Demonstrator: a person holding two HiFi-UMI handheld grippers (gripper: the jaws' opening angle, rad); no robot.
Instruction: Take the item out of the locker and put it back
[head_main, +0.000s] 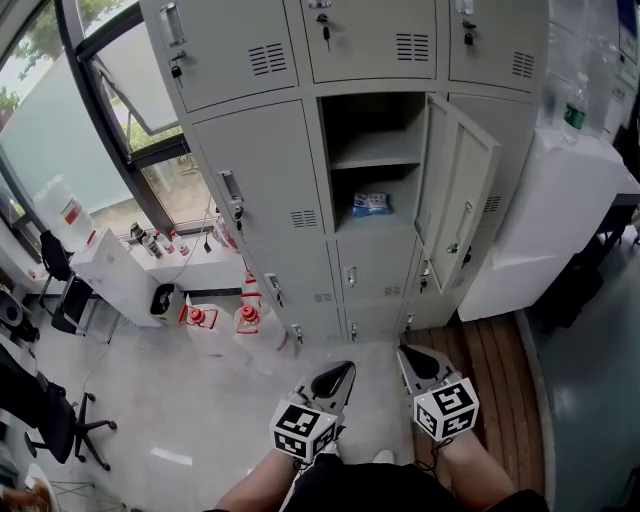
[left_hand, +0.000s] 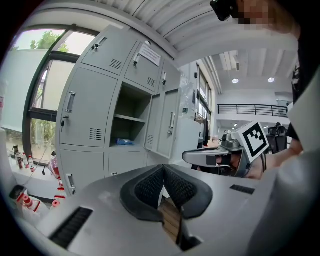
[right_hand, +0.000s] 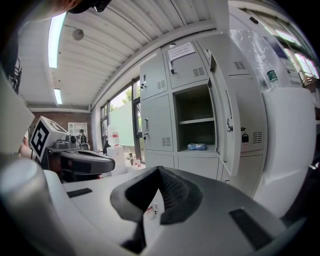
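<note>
A small blue packet (head_main: 372, 204) lies on the lower shelf of the open grey locker (head_main: 372, 160), whose door (head_main: 455, 190) swings out to the right. The packet (left_hand: 122, 142) shows in the left gripper view and the packet (right_hand: 197, 146) shows in the right gripper view, far off. My left gripper (head_main: 345, 368) and right gripper (head_main: 404, 353) are held low by my body, well short of the locker. Both are shut with nothing between the jaws.
Closed locker doors surround the open one. A white cabinet (head_main: 550, 220) stands to the right with a bottle (head_main: 573, 108) on top. At left are a window, a low white table (head_main: 130, 270) with small bottles, red-capped jugs (head_main: 246, 318) and an office chair (head_main: 60, 425).
</note>
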